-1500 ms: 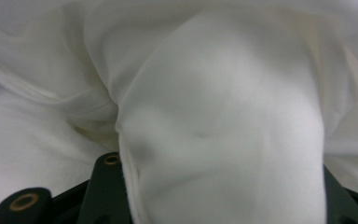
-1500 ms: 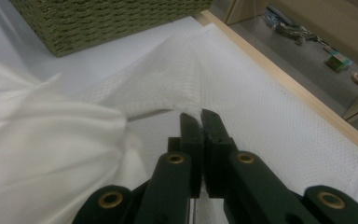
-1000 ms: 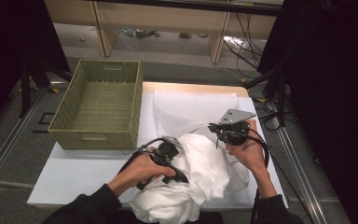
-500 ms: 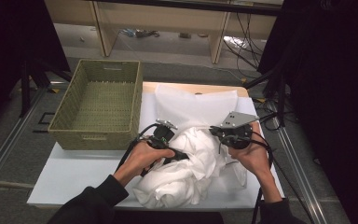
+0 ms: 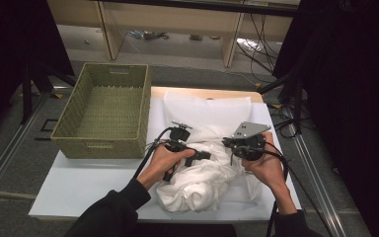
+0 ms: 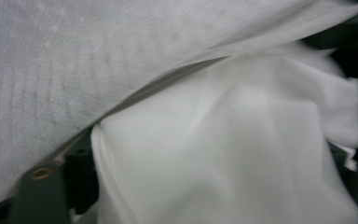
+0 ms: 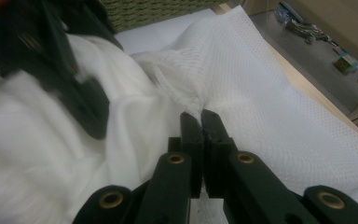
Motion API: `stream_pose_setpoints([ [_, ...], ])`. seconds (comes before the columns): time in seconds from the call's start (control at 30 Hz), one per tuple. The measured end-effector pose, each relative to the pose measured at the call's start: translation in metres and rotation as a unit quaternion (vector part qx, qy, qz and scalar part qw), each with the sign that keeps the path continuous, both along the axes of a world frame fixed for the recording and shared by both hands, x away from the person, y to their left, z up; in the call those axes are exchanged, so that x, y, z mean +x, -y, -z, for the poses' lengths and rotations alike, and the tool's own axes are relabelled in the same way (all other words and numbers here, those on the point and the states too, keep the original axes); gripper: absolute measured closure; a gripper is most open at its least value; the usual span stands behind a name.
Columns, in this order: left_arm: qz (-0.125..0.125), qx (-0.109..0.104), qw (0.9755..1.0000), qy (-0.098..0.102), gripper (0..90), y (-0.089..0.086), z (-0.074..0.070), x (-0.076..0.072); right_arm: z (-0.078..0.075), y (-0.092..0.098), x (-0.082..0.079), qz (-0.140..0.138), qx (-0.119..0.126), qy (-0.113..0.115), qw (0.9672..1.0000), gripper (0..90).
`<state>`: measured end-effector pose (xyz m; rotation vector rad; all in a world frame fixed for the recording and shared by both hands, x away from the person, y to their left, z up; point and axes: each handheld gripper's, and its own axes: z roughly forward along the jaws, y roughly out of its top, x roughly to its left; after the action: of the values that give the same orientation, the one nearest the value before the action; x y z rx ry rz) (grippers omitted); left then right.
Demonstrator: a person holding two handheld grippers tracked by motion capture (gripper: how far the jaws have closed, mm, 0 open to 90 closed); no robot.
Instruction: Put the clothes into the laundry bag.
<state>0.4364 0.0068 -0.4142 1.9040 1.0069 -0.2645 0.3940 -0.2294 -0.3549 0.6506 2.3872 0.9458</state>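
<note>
Since the earlier frames the left claw [image 5: 202, 156] has slid away from the person's near edge, over the bunched white garment [image 5: 205, 177] and toward the right claw [image 5: 232, 144], and the bundle has been drawn in tighter between the two. Its jaws have just been opening; in the left gripper view they stand apart at the bottom corners with a fold of the white garment [image 6: 223, 154] lying between them, and whether the pads press on it I cannot tell. Above that fold in the same view lies the textured white cloth [image 6: 98, 60].

Well to the left of the left claw stands the woven basket [image 5: 103, 143], and nothing lies in it. Its near wall sits just beside the left hand [image 5: 165, 160].

Under both claws the white table [image 5: 79, 190] carries the garment, which is heaped between and below them. Beyond the claws the textured white cloth [image 5: 212, 111] lies spread flat.

At the right, the right claw [image 7: 200, 119] has its jaws together, pinched on an edge of the white garment [image 7: 135, 126] where it meets the textured white cloth [image 7: 270, 93]. Left of it in the right gripper view the left claw's dark body [image 7: 65, 70] rests on the garment, blurred. The right hand [image 5: 266, 168] holds its gripper from the right side.
</note>
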Motion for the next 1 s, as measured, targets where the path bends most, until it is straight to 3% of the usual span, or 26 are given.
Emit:
stream_pose_setpoints([
  [0.03, 0.008, -0.001, 1.0000, 0.004, 16.3, -0.003, -0.004, -0.002, 0.000, -0.001, 0.000, -0.003, -0.001, 0.003, 1.0000, 90.0],
  [0.1, 0.019, 0.005, 0.9992, 0.035, 17.4, -0.014, -0.020, -0.010, -0.001, -0.001, 0.001, -0.005, -0.001, 0.005, 1.0000, 90.0],
  [0.13, 0.015, 0.021, 0.9981, 0.056, 16.5, -0.024, -0.031, -0.018, -0.001, 0.000, 0.001, -0.006, -0.001, 0.006, 1.0000, 90.0],
  [0.2, 0.025, 0.031, 0.9965, 0.073, 15.4, -0.040, -0.039, -0.029, -0.002, 0.001, 0.000, -0.005, 0.003, -0.001, 1.0000, 90.0],
  [0.3, 0.033, 0.027, 0.9959, 0.080, 15.4, -0.055, -0.040, -0.041, -0.002, 0.003, 0.001, -0.003, 0.004, 0.004, 1.0000, 89.9],
  [0.37, 0.047, 0.059, 0.9931, 0.089, 15.3, -0.059, -0.028, -0.045, -0.002, 0.002, 0.001, -0.004, 0.004, 0.002, 1.0000, 89.9],
  [0.43, 0.064, 0.078, 0.9925, 0.069, 15.0, -0.051, -0.012, -0.039, -0.002, 0.001, 0.001, -0.004, 0.003, 0.004, 1.0000, 89.9],
  [0.47, 0.063, 0.073, 0.9939, 0.053, 15.2, -0.042, -0.003, -0.036, -0.002, 0.000, 0.000, -0.001, 0.006, 0.002, 1.0000, 89.9],
  [0.5, 0.067, 0.073, 0.9936, 0.054, 15.0, -0.034, 0.005, -0.034, -0.003, -0.001, 0.001, -0.005, 0.001, 0.006, 1.0000, 89.9],
  [0.53, 0.093, 0.077, 0.9908, 0.061, 15.2, -0.022, 0.012, -0.033, -0.003, -0.002, 0.001, -0.005, 0.002, 0.006, 1.0000, 89.9],
  [0.57, 0.106, 0.075, 0.9896, 0.061, 22.3, -0.012, 0.013, -0.034, -0.004, -0.003, 0.001, -0.007, -0.001, 0.009, 0.9999, 90.0],
  [0.6, 0.117, 0.073, 0.9879, 0.071, 36.4, -0.003, 0.012, -0.036, -0.004, -0.004, 0.000, -0.005, 0.003, 0.007, 1.0000, 90.0],
  [0.67, 0.125, 0.059, 0.9870, 0.082, 56.4, 0.014, 0.009, -0.039, -0.004, -0.004, -0.001, -0.005, 0.000, 0.008, 1.0000, 90.0],
  [0.7, 0.124, 0.058, 0.9871, 0.083, 62.1, 0.024, 0.008, -0.039, -0.004, -0.004, -0.001, -0.009, 0.003, 0.007, 0.9999, 90.0],
  [0.77, 0.118, 0.086, 0.9850, 0.091, 68.7, 0.044, 0.006, -0.033, -0.007, -0.005, -0.004, -0.015, 0.008, 0.006, 0.9998, 90.0],
  [0.8, 0.103, 0.093, 0.9850, 0.102, 70.4, 0.048, 0.007, -0.027, -0.009, -0.005, -0.006, -0.016, 0.004, 0.008, 0.9998, 90.0],
  [0.83, 0.078, 0.090, 0.9871, 0.107, 71.5, 0.051, 0.009, -0.022, -0.011, -0.006, -0.009, -0.020, 0.000, 0.011, 0.9997, 90.0],
  [0.87, 0.085, 0.141, 0.9757, 0.144, 71.9, 0.045, 0.010, -0.007, -0.012, -0.006, -0.011, -0.020, 0.001, 0.009, 0.9998, 90.0],
  [0.9, 0.053, 0.143, 0.9776, 0.145, 71.8, 0.045, 0.013, -0.002, -0.015, -0.005, -0.015, -0.021, 0.000, 0.010, 0.9997, 90.0],
  [0.93, 0.018, 0.120, 0.9854, 0.120, 71.4, 0.041, 0.021, 0.007, -0.016, -0.004, -0.017, -0.023, -0.003, 0.010, 0.9997, 90.0],
  [0.97, 0.004, 0.099, 0.9900, 0.101, 70.0, 0.039, 0.025, 0.011, -0.016, -0.003, -0.018, -0.022, -0.005, 0.012, 0.9997, 90.0],
  [1.0, 0.007, 0.085, 0.9924, 0.089, 68.3, 0.035, 0.029, 0.013, -0.015, -0.002, -0.019, -0.019, -0.005, 0.009, 0.9998, 90.0],
])
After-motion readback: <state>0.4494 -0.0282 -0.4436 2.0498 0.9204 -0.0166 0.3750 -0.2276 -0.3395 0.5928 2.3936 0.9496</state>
